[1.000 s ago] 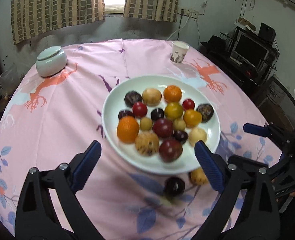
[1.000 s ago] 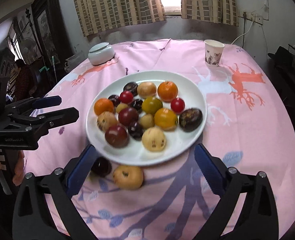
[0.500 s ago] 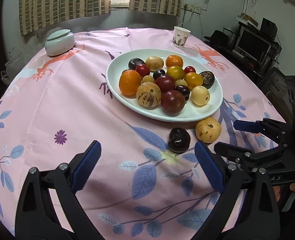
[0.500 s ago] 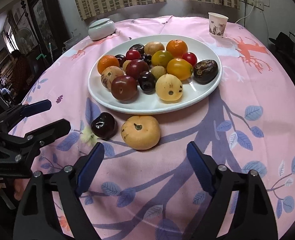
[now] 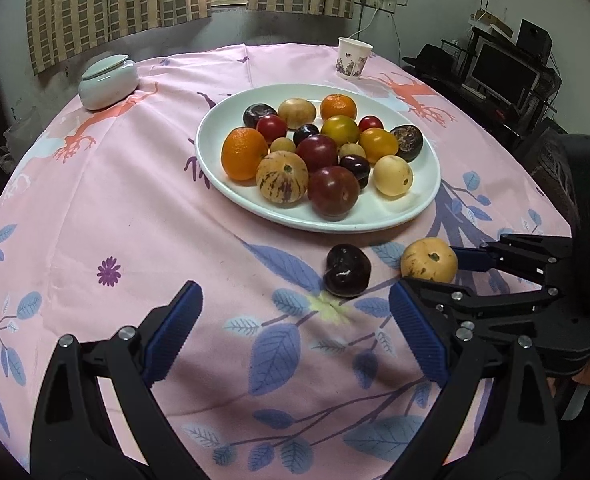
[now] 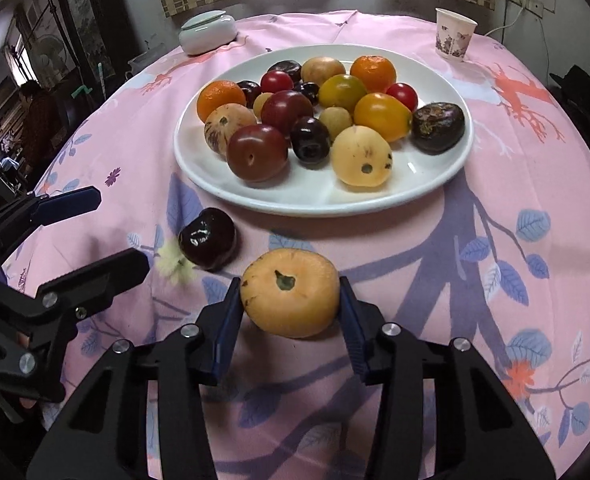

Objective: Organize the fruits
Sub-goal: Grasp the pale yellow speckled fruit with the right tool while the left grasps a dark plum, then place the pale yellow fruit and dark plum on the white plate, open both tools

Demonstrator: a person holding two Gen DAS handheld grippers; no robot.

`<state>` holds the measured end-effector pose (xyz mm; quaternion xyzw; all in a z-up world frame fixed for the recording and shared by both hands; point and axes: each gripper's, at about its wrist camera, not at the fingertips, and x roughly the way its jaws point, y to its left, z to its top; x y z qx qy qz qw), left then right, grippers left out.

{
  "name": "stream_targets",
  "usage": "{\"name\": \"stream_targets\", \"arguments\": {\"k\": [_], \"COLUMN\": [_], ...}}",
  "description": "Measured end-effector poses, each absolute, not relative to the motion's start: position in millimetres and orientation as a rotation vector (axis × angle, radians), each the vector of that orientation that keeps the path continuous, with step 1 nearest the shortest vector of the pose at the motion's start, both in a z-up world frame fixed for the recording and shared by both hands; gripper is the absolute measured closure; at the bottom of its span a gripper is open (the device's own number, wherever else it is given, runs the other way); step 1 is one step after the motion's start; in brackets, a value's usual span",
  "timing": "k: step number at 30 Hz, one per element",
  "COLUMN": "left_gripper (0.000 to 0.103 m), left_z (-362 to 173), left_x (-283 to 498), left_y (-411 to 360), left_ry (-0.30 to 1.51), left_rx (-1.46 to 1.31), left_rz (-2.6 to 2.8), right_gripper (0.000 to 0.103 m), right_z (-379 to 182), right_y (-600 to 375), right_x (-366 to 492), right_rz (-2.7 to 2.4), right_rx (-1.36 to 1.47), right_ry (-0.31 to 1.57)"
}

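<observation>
We had the round tabletop (image 5: 95, 208) under its pink cloth before us, and on it the wide white plate (image 6: 447, 176) heaped with fruits, oranges, plums and tomatoes crowded together. Two fruits lay off the plate on the cloth, just beside its near rim: a yellow round fruit (image 6: 291, 292) and a dark plum (image 6: 207, 239), near each other but apart. Our right tool (image 6: 291, 300) had just been closing its jaws, and in the right wrist view both blue pads sat against the yellow fruit's flanks, gripping it across its widest part while it rested on the cloth. Our left tool (image 5: 295, 320) stood wide open over the cloth with nothing between its pads (the plum lay just ahead of it). We judged the yellow fruit light, smooth-skinned and somewhat soft, apt to bruise or roll, so a gentle hold at its middle suited it. The plum looked glossy and slippery, and we thought it best taken across its sides too.
</observation>
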<state>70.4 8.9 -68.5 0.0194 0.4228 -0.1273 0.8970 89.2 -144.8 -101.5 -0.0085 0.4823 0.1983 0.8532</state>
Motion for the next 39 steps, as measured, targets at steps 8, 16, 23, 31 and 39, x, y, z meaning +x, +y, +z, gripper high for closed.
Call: {"name": "stream_targets", "arguments": {"k": [8, 16, 23, 31, 39], "left_gripper": [0.011, 0.051, 0.07, 0.07, 0.07], "left_z": [-75.8, -100.3, -98.2, -89.3, -74.6], "left_x": [90.3, 105.6, 96.7, 68.1, 46.4], "left_y": [-27.5, -46.5, -31.0, -28.1, -20.2], "left_ry": [0.923, 1.0, 0.997, 0.978, 0.928], "left_rx": [0.06, 0.116, 0.051, 0.043, 0.025], "left_rz": [-0.336, -0.307, -0.296, -0.349, -0.387], "right_gripper": [0.056, 0.056, 0.056, 0.056, 0.057], "right_z": [-95.4, -98.8, -97.6, -100.5, -101.6], "right_y": [-203.8, -240.1, -232.0, -220.5, -216.1], "right_x": [63.3, 54.6, 54.7, 62.8, 51.4], "right_rz": [0.354, 0.331, 0.37, 0.308, 0.292], "right_rx": [0.091, 0.169, 0.167, 0.111, 0.088], "right_ry": [0.99, 0.978, 0.975, 1.016, 1.001]}}
